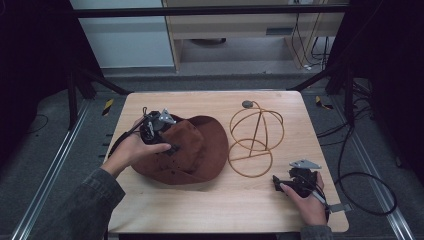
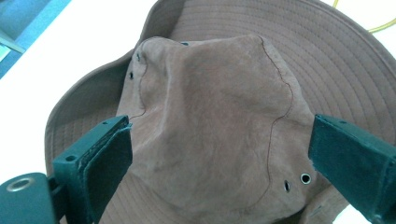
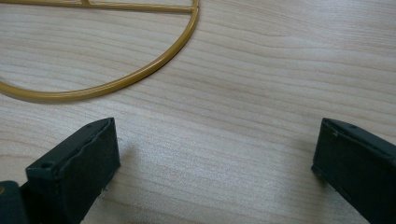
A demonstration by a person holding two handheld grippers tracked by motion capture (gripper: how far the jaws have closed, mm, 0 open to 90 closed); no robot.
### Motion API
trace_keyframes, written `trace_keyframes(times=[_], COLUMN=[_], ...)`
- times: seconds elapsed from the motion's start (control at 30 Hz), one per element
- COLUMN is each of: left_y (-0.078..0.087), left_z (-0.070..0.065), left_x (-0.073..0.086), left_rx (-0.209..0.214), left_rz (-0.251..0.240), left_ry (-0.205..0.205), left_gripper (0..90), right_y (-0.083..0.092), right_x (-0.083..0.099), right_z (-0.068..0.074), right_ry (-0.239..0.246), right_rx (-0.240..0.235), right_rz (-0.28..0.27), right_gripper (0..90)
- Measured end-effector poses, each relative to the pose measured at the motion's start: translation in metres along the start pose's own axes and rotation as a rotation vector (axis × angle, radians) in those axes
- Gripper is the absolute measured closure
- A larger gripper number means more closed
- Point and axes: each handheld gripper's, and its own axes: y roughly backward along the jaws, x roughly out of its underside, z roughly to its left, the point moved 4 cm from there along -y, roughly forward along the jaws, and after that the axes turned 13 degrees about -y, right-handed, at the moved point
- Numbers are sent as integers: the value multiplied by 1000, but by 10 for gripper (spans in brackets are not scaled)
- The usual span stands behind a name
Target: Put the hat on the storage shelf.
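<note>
Brown hat point(image 1: 187, 150) lies crown-up on the bench point(image 1: 225, 200), left of centre, just beside the wire hat stand point(image 1: 255, 137). My left gripper point(image 2: 219, 154) hovers over the crown, fingers apart, straddling it. My right gripper point(image 3: 215, 158) rests low near the stand's base ring, fingers wide apart, nothing between.

Grey-green sleeve point(image 1: 85, 210); black fingers point(image 3: 74, 172), apparently padded; black cables.
</note>
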Motion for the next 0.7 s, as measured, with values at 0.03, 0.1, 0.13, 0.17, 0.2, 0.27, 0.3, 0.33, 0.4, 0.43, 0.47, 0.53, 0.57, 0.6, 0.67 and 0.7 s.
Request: trace_keyframes(times=[0.03, 0.1, 0.13, 0.17, 0.2, 0.27, 0.3, 0.33, 0.4, 0.43, 0.47, 0.53, 0.57, 0.6, 0.67, 0.7], left_y=[-5, -9, -14, -14, -17, -22, -26, -28, -33, -34, -37, -37, -38, -39, -43, -44], left_z=[1, 3, 8, 8, 11, 15, 17, 18, 21, 21, 22, 22, 22, 22, 20, 20], left_x=[0, 0, -1, -1, -2, -2, -1, -1, 1, 2, 2, 2, 1, 1, 1, 1], left_rx=[4, 5, 2, 2, 4, 11, 18, 19, 29, 34, 36, 36, 37, 41, 51, 57], left_rz=[15, 24, 39, 39, 42, 37, 45, 49, 63, 67, 72, 72, 70, 73, 83, 89], left_ry=[-1, 5, 6, 6, 6, 2, -2, -4, 1, 2, 0, 0, -2, -7, -15, -15], left_gripper=[72, 78, 91, 98, 101, 112, 112, 117, 145, 145, 157, 165, 181, 181, 190, 199], right_y=[0, 0, 0, 0, 0, 0, 0, 0, 0, 0, 0, 0, 0, 0, 0, 0], right_x=[0, 0, 0, 0, 0, 0, 0, 0, 0, 0, 0, 0, 0, 0, 0, 0], right_z=[0, 0, 0, 0, 0, 0, 0, 0, 0, 0, 0, 0, 0, 0, 0, 0], right_ry=[0, 0, 0, 0, 0, 0, 0, 0, 0, 0, 0, 1, 1, 1, 1, 1], right_rx=[0, 0, 0, 0, 1, -1, -1, -1, -1, -1, -1, 0, -1, -1, 0, -1], right_rz=[0, 0, 0, 0, 0, 0, 0, 0, 0, 0, 0, 0, 0, 0, 0, 0], right_gripper=[5, 5, 5, 5, 5, 5, 5, 5, 5, 5, 5, 5, 5, 5, 5, 5])
